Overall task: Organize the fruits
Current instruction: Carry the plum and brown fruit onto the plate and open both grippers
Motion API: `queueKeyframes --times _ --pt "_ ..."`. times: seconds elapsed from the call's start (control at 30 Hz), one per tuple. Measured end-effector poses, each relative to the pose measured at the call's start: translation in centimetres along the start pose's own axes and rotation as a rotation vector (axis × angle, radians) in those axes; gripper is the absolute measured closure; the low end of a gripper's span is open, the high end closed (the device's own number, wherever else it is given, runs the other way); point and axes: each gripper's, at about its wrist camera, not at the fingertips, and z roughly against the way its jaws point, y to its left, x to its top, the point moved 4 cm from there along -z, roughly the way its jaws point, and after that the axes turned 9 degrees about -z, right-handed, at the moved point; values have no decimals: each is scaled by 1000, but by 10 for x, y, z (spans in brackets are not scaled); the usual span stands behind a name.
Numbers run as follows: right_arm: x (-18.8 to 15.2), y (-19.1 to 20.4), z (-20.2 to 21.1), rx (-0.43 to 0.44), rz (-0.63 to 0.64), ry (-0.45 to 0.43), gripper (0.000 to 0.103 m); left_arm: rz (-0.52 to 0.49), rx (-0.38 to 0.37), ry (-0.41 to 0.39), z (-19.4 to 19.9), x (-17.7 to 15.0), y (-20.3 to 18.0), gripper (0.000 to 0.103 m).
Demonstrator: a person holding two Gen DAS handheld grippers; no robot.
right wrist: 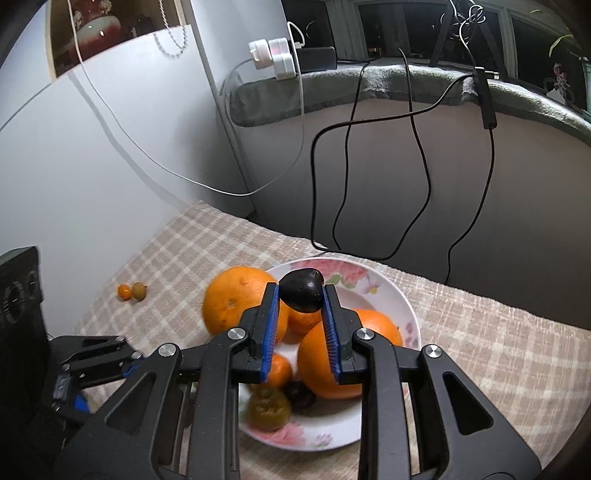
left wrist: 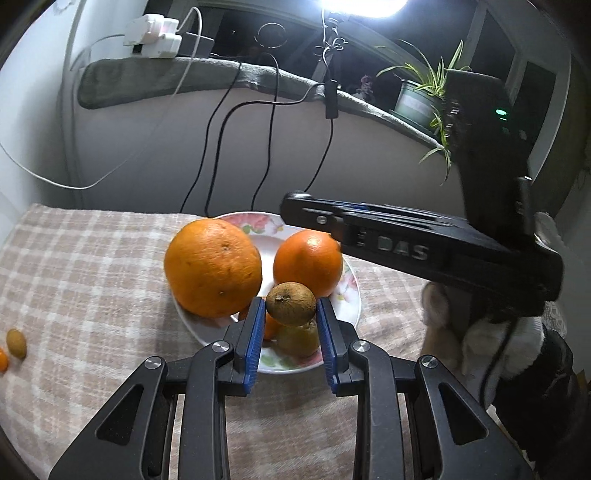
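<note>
A white floral plate [left wrist: 352, 295] [right wrist: 406, 306] sits on the checked cloth and holds two big oranges [left wrist: 213, 267] [left wrist: 308, 263], small orange fruits and a yellow-green fruit [left wrist: 299, 338] [right wrist: 267, 410]. My left gripper [left wrist: 290, 306] is shut on a small brown round fruit [left wrist: 291, 303] just above the plate's near side. My right gripper [right wrist: 300, 295] is shut on a dark, nearly black fruit [right wrist: 302, 291] above the plate; its body [left wrist: 406, 243] reaches in from the right in the left wrist view.
Two small fruits, one orange [right wrist: 125, 291] and one greenish [right wrist: 139, 290] [left wrist: 16, 342], lie on the cloth left of the plate. Black cables [right wrist: 413, 147] hang down the wall behind. A grey padded ledge [left wrist: 184, 79] carries a power strip [left wrist: 153, 35] and a potted plant [left wrist: 417, 99].
</note>
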Motion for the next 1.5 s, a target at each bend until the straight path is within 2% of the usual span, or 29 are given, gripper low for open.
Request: queueKeyframes --times 0.33,0.73,0.8,0.83,0.87,0.9,0.97,1.13,1.37,1.5 --pt "3 -8 -21 -15 9 37 79 -2 -8 8 -12 5 -4 76" --pt "3 -10 -28 -19 7 54 78 -2 -8 15 -18 7 -3 76" --pt "3 -10 -27 -20 7 51 67 0 -9 13 -19 8 -3 76" --pt "3 -10 -26 -20 7 45 52 -1 -8 13 -18 8 -3 76" --pt "3 -10 -25 -19 8 38 42 -2 -8 13 -18 8 -3 75" --pt "4 -10 -23 -18 11 30 41 -4 -9 13 -19 8 -3 71" --pt "5 -9 -22 -19 14 29 38 -9 -11 13 -18 8 -5 48" --pt "5 -6 -20 -21 23 23 18 -19 -1 14 -18 7 -8 35" --pt "5 -4 -17 -34 27 17 12 -2 2 15 -18 4 -4 34" --pt "7 -6 -14 -32 11 7 12 -3 5 11 -13 1 -2 34"
